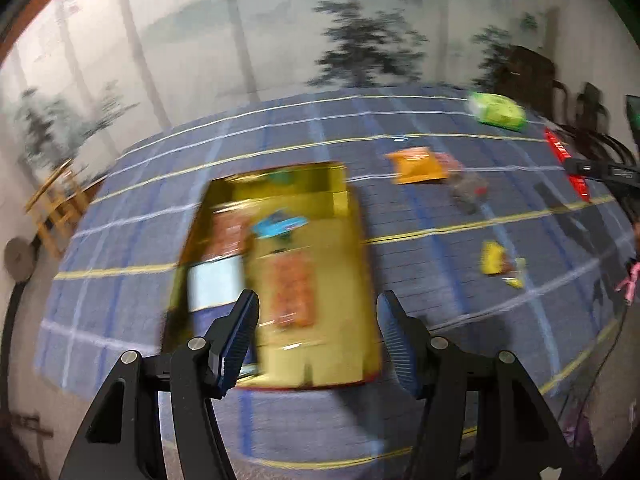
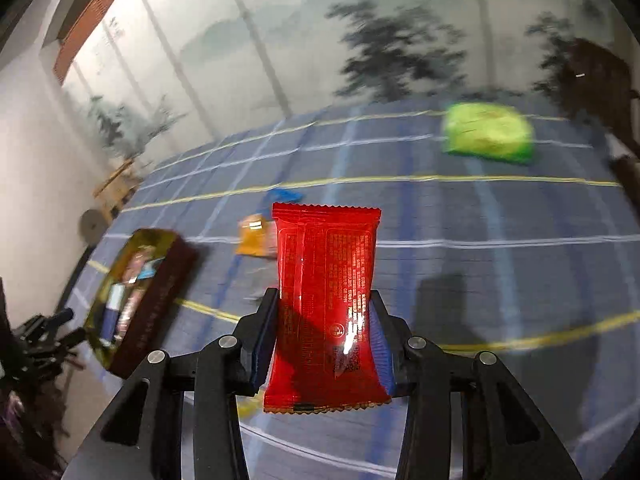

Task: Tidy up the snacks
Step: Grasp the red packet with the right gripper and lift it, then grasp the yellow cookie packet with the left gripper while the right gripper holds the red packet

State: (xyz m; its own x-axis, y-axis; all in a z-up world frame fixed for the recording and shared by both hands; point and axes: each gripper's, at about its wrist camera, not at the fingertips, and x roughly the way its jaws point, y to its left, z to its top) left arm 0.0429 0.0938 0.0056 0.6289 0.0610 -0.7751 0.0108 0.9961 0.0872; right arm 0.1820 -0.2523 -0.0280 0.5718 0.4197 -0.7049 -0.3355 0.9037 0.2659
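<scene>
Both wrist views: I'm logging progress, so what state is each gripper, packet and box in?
Left gripper: open, empty, above the box.
Right gripper: shut on red foil snack packet, held upright.
Gold rectangular box: lidless, holding several snacks.
Green bag: lying on blue checked tablecloth.
Orange packet: lying on the cloth.

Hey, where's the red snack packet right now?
The red snack packet is off the table, clamped upright in the right gripper in the right wrist view, above the blue checked tablecloth, with the gold box off to its left.
</scene>
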